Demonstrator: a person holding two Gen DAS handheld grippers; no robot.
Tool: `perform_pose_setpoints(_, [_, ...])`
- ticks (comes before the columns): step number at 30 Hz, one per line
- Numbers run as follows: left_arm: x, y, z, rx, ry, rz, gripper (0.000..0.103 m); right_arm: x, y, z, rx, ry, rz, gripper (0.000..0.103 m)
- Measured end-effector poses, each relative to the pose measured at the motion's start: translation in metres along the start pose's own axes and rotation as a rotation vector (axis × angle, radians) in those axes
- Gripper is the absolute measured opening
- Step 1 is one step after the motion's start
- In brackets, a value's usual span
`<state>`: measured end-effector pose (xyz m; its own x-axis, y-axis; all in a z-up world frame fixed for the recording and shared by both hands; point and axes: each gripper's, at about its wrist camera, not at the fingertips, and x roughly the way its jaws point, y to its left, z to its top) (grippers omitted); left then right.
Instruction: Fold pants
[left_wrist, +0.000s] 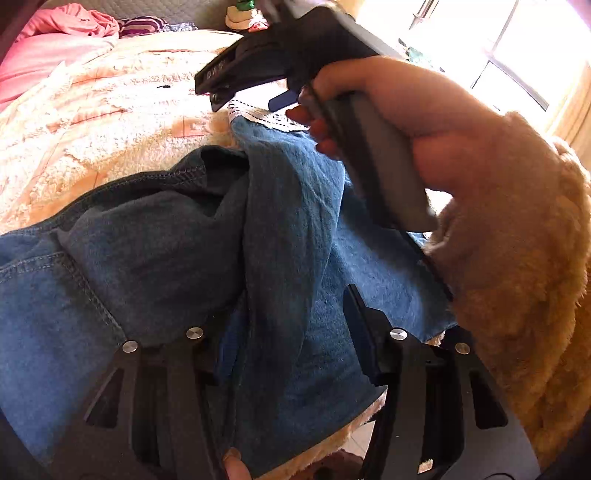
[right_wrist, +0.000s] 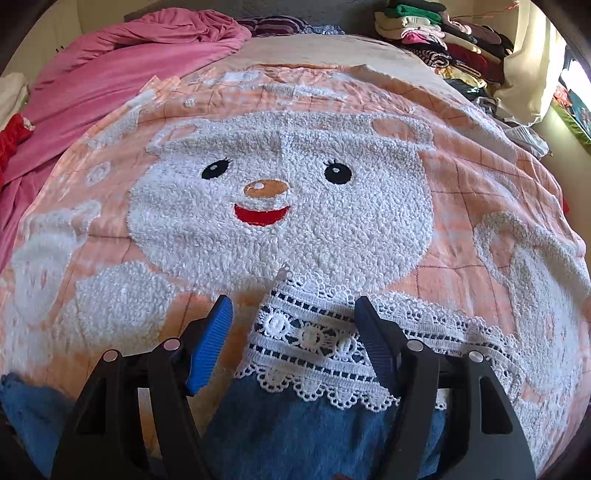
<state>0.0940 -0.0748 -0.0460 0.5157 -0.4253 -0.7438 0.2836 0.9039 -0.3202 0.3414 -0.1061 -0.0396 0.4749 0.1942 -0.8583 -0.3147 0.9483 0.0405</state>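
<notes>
Sunlit and cluttered, the bedroom holds a bed covered by a peach fleece blanket with a white fluffy bear face (right_wrist: 280, 206), with a crumpled pink quilt (right_wrist: 122, 62) along the far-left edge and a stack of folded clothes (right_wrist: 443, 33) at the far-right corner. Blue denim pants with a white lace-trimmed hem (left_wrist: 288, 236) lie bunched near the bed's near edge, one leg thrown over the other in loose ridges.

The left gripper (left_wrist: 291, 332) sits low over the denim with its jaws apart; a ridge of cloth rises between them, but I cannot tell whether the pads press on it. The right gripper (right_wrist: 291, 339), held by a hand in a fuzzy tan sleeve (left_wrist: 517, 266), hovers over the lace hem (right_wrist: 332, 343) with its jaws apart, one on either side of the hem's left corner, not yet closed.

This looks like the early straightening step: securing the leg end so that the legs can be laid flat and matched. Next, the right jaws probably need to close on the lace corner, then pull it away from the bunched middle to draw out the slack.
</notes>
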Motion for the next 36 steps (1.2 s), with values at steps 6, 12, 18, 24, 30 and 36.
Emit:
perform_pose_setpoints(6, [-0.001, 0.002, 0.002, 0.005, -0.008, 0.011, 0.044, -0.019, -0.038, -0.012, 0.076, -0.057, 0.138, 0.01])
perform_pose_setpoints(12, [-0.004, 0.007, 0.007, -0.01, -0.029, 0.035, 0.035, -0.089, -0.092, -0.042, 0.19, -0.176, 0.23, 0.01])
perform_pose_setpoints(18, [0.003, 0.006, 0.011, 0.043, -0.022, 0.076, 0.003, -0.146, -0.142, -0.089, 0.302, -0.26, 0.246, 0.01])
perform_pose_setpoints(24, [-0.008, -0.006, 0.013, 0.2, -0.02, 0.107, 0.001, -0.177, -0.164, -0.148, 0.398, -0.29, 0.278, 0.01])
perform_pose_setpoints(30, [-0.036, -0.022, -0.002, 0.32, -0.044, 0.107, 0.001, -0.195, -0.172, -0.226, 0.524, -0.285, 0.305, 0.01])
perform_pose_setpoints(36, [-0.028, -0.019, -0.017, 0.349, -0.019, 0.137, 0.001, -0.185, -0.165, -0.276, 0.608, -0.22, 0.327, 0.01])
